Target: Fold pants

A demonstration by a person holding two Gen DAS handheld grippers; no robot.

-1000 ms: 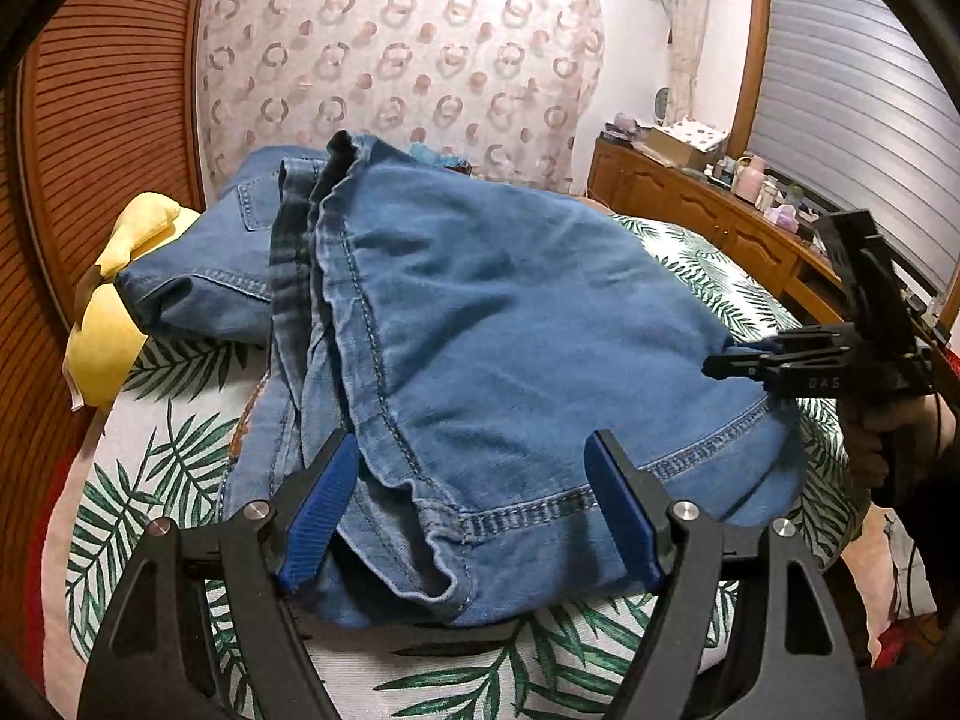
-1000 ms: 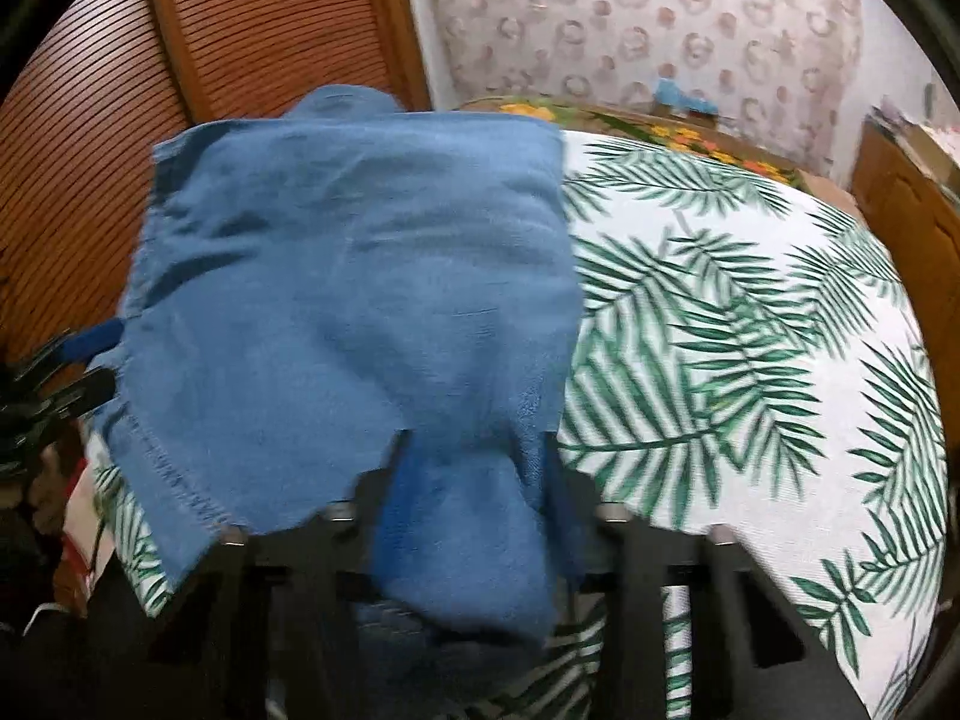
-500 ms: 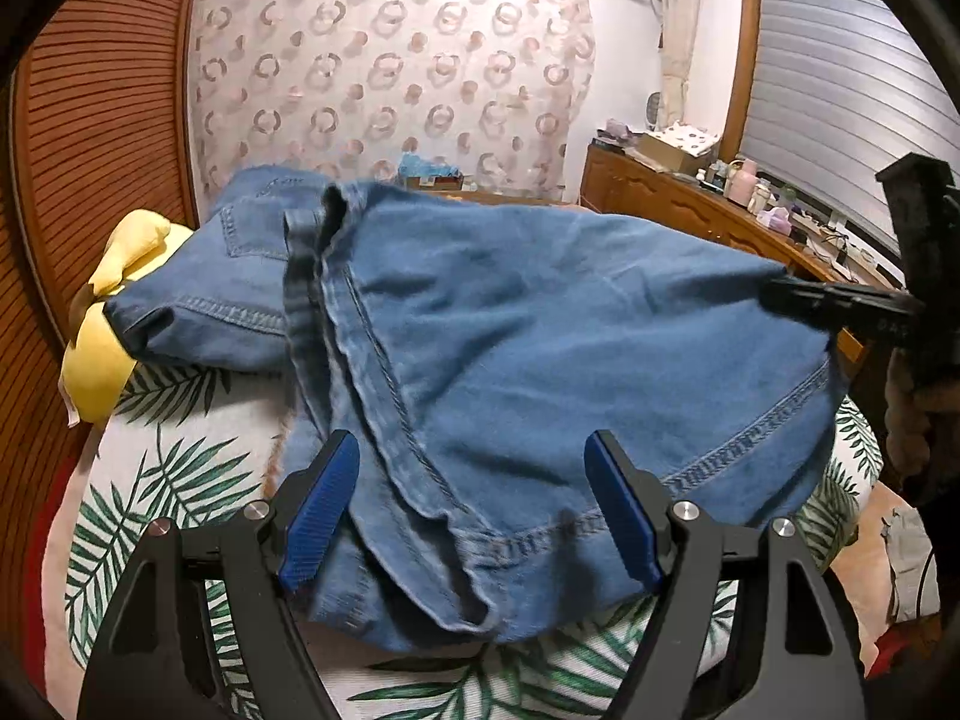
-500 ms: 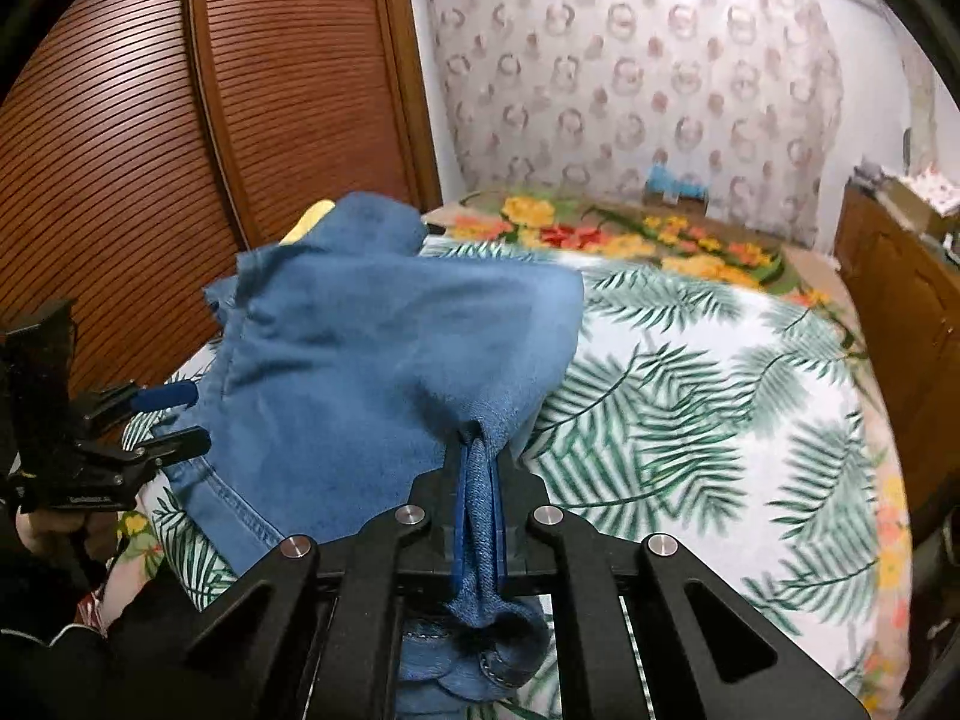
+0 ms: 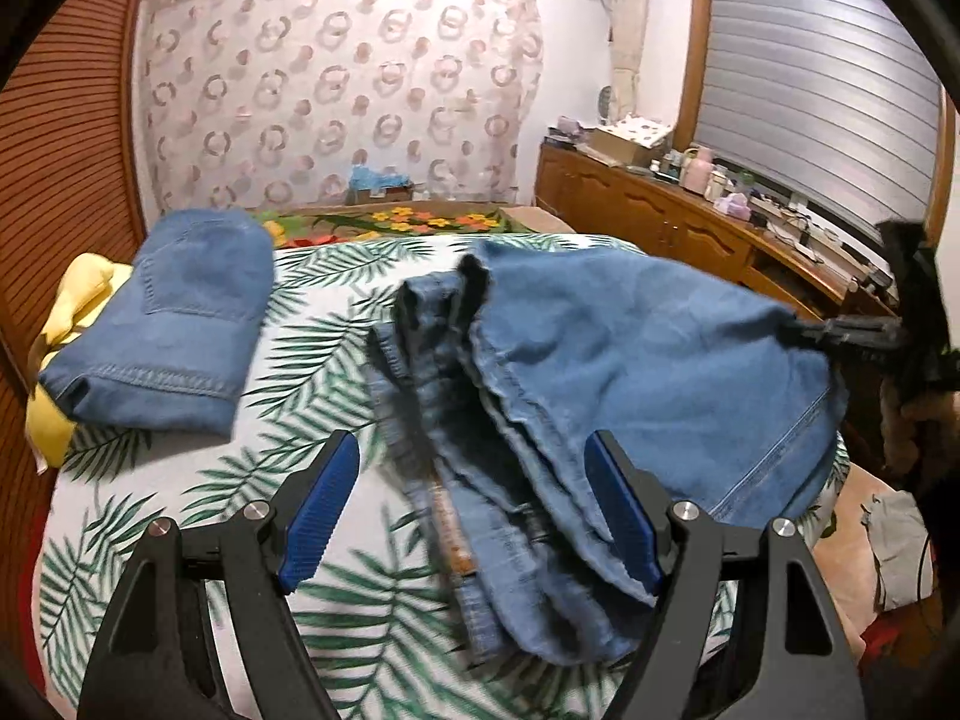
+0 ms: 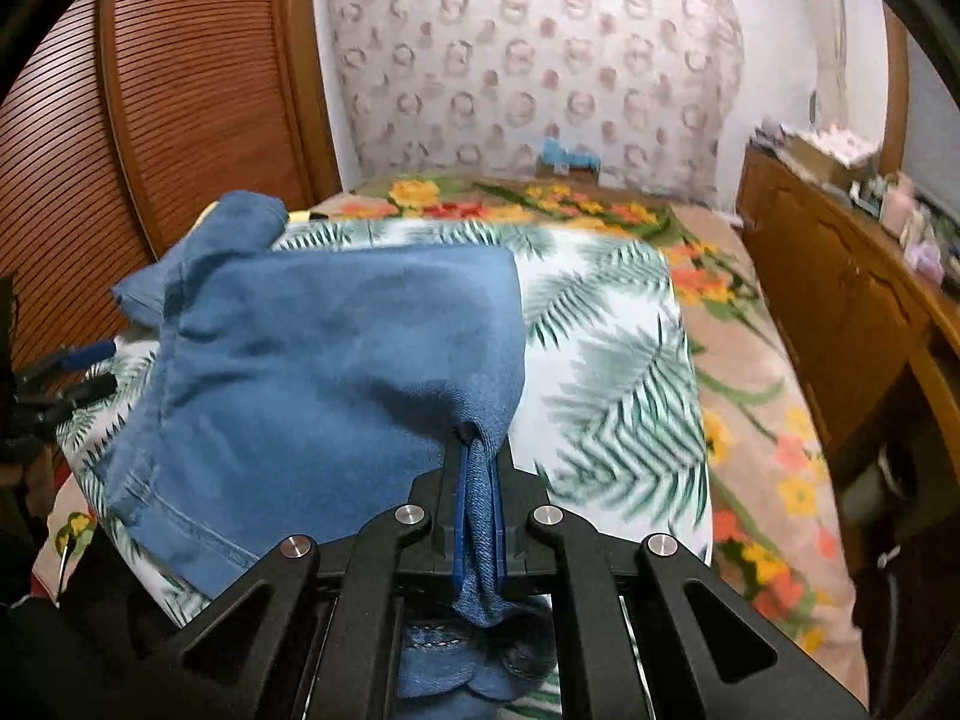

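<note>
Blue denim pants [image 5: 630, 372] lie bunched on the leaf-print bed, one side lifted to the right. My right gripper [image 6: 478, 498] is shut on a fold of the pants [image 6: 336, 372] and holds it up over the bed; it also shows at the right edge of the left wrist view [image 5: 852, 330]. My left gripper [image 5: 474, 504] is open and empty, its blue pads on either side of the pants' near hem, above the bed. It appears at the left edge of the right wrist view [image 6: 78, 372].
A folded pair of jeans [image 5: 174, 324] lies at the bed's far left on a yellow cloth [image 5: 66, 324]. A wooden slatted wardrobe [image 6: 180, 96] stands on the left, a wooden sideboard [image 5: 678, 228] with clutter on the right. A floral cover [image 6: 744, 396] hangs beside the bed.
The right gripper has pulled the pants rightward and toward the bed's near edge, off the folded jeans, which now lie uncovered. The left gripper stayed open.
</note>
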